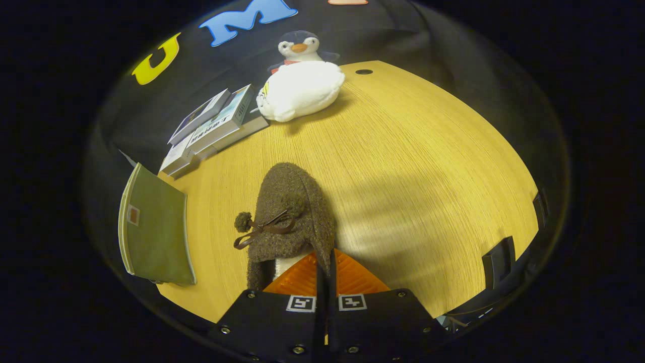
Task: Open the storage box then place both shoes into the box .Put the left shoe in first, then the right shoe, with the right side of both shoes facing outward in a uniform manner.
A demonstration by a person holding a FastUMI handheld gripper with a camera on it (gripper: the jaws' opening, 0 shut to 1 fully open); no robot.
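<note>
A brown fuzzy shoe [292,217] with a pompom and bow is held by the gripper [326,269], whose orange fingers [302,277] are closed almost together on the shoe's rear collar, the toe pointing away over the wooden bench [428,166]. It cannot be told whether the shoe is lifted or dragging on the surface. A green storage box [153,227] is seen at the bench's edge, to the left of the shoe. For this step to be done well, the pinch should be kept firm, since the soft collar may slip, and the shoe should be carried level toward the box. Its right side should be turned outward before release. The stacked books [216,126] and plush penguin [302,85] beyond should be avoided.
</note>
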